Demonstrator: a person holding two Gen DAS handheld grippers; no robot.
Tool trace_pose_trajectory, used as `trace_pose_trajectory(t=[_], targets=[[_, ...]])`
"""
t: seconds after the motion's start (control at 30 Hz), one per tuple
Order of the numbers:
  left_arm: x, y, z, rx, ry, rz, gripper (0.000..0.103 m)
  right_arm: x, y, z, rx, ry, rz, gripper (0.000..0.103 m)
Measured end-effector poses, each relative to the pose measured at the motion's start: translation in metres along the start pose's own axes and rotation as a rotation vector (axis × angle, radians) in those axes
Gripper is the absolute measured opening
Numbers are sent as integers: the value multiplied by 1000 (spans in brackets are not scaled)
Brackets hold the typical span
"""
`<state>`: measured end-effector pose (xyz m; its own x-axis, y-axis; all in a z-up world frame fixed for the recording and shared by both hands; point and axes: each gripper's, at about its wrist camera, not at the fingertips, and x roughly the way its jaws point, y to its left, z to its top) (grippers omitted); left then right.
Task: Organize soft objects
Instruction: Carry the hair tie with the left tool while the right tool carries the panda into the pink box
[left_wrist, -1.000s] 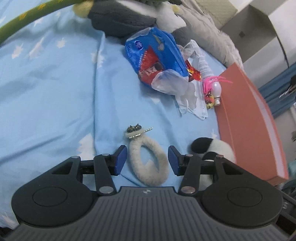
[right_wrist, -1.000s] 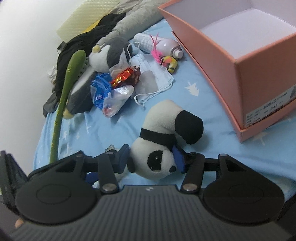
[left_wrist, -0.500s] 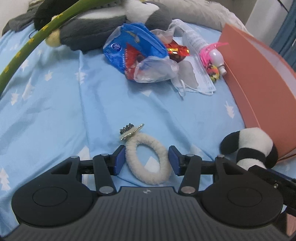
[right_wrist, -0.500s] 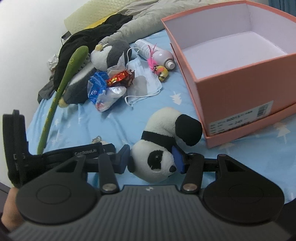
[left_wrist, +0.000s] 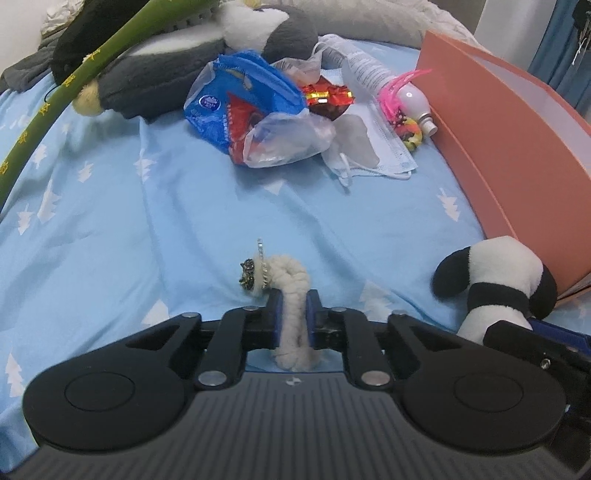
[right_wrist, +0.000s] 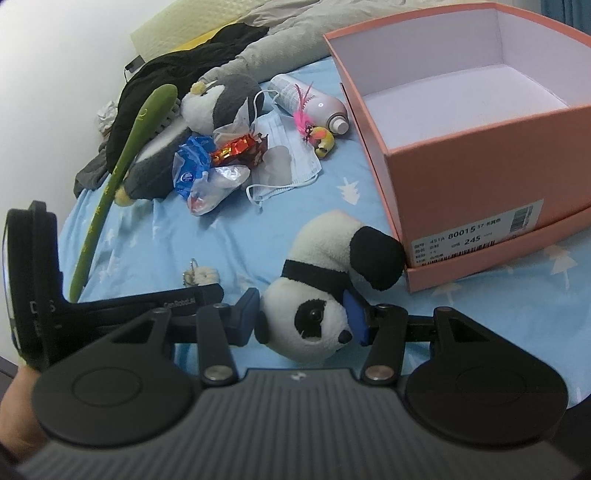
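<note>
Two soft things are gripped: a fluffy white scrunchie (left_wrist: 291, 295) by the just-closed left gripper (left_wrist: 293, 310), a panda plush (right_wrist: 314, 295) seemingly by the right gripper (right_wrist: 303, 317), over blue tree-print bedding (left_wrist: 147, 221).

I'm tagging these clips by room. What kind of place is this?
Most likely a bedroom, on a bed: a wrinkled blue sheet with white tree prints, plush toys such as the penguin and the panda, and a pillow by the wall.

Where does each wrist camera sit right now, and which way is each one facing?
Left wrist: on the left gripper, aimed down across the bed at the fuzzy hair tie its just-closed jaws pinch; no hand shows.
Right wrist: on the right gripper, facing the plush panda it grips and the open pink box; a hand shows at left.
Shared: panda, box, hair tie.
</note>
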<state>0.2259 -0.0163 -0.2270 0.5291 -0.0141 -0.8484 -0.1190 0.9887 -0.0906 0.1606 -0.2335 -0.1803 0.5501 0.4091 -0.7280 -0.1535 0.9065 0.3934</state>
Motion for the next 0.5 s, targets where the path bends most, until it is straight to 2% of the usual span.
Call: trace_pose_trajectory(t=[0.5], targets=[[-69,10,13,-50,-119,-108,12,-30,16,13,-58,-55,4,53]])
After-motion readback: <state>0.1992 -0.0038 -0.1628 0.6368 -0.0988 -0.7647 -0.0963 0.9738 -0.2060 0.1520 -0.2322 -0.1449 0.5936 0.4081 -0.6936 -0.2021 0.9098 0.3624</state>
